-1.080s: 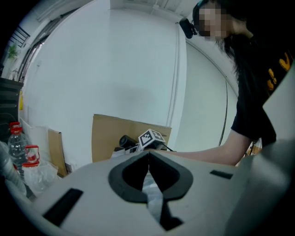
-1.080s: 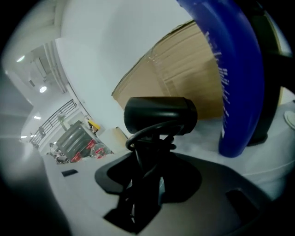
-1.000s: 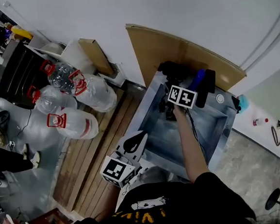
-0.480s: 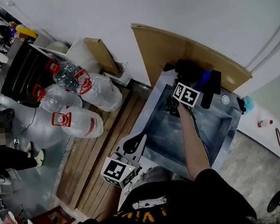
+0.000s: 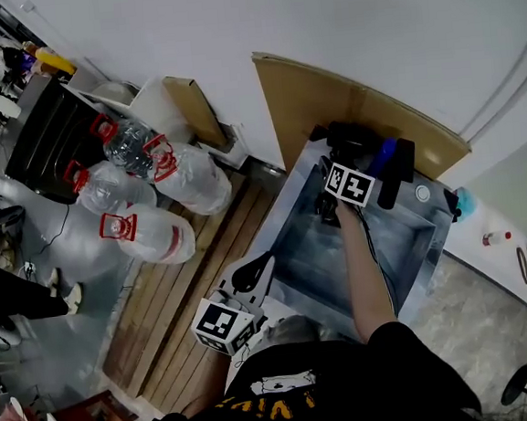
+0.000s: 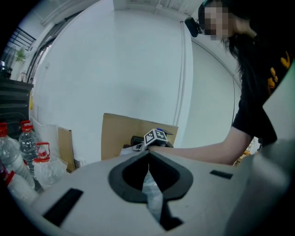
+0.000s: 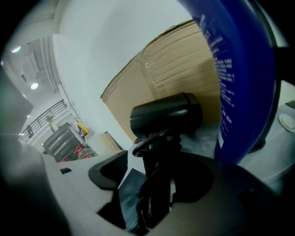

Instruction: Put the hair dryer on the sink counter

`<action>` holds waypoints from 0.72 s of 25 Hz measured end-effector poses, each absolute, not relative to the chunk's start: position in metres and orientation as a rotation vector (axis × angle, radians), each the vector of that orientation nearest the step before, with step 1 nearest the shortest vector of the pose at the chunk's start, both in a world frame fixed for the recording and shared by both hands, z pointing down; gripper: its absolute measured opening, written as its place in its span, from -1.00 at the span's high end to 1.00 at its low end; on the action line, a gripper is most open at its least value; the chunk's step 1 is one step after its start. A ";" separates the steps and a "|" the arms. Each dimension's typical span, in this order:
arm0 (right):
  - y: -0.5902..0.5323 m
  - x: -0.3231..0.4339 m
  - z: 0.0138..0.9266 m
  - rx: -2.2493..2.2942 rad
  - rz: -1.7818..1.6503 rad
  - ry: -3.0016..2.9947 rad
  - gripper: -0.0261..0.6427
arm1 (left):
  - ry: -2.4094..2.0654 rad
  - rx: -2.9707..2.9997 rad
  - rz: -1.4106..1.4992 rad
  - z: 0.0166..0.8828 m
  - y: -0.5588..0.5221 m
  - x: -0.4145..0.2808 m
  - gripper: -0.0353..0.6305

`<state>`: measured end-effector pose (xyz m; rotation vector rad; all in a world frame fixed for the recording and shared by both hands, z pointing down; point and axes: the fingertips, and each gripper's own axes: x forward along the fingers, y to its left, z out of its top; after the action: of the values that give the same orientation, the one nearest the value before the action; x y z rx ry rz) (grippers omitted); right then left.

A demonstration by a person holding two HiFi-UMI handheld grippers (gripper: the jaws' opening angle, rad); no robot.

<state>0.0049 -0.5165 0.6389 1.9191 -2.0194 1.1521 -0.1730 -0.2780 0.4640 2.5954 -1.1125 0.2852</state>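
Note:
The black hair dryer [image 7: 166, 115] stands with its cord wound round the handle. It is at the back left corner of the steel sink [image 5: 403, 239], in front of the cardboard sheet [image 5: 300, 101]. In the head view the dryer [image 5: 349, 138] shows just past my right gripper [image 5: 337, 160]. The jaws of my right gripper [image 7: 156, 177] have just been opening. The handle is still between them, with a gap showing beside the left pad. My left gripper [image 5: 261, 260] hangs low at the sink's near left corner. Its jaws [image 6: 148, 154] are shut with nothing in them.
A blue bottle [image 7: 235, 78] stands right of the dryer, close to my right gripper, and shows in the head view too [image 5: 380, 158]. Several large water jugs [image 5: 143, 197] lie on the floor to the left. Wooden slats [image 5: 188, 294] run beside the sink.
The right gripper and the dryer stay at the sink's back left corner. The head view has drifted a little. The left gripper has kept its place.

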 end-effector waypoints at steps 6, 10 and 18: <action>-0.514 0.005 0.629 1.913 1.096 -2.024 0.09 | -1.151 2.581 0.274 0.462 -0.279 -0.185 0.87; -0.509 0.008 0.626 1.894 1.065 -2.013 0.09 | -1.170 2.564 0.270 0.466 -0.278 -0.188 0.87; -0.495 0.005 0.606 1.902 0.976 -2.015 0.09 | -1.162 2.573 0.241 0.462 -0.276 -0.185 0.87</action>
<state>0.0049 -0.4951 0.6063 1.9025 -2.0147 0.9757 -0.1854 -0.2758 0.4621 2.5727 -1.1621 0.2406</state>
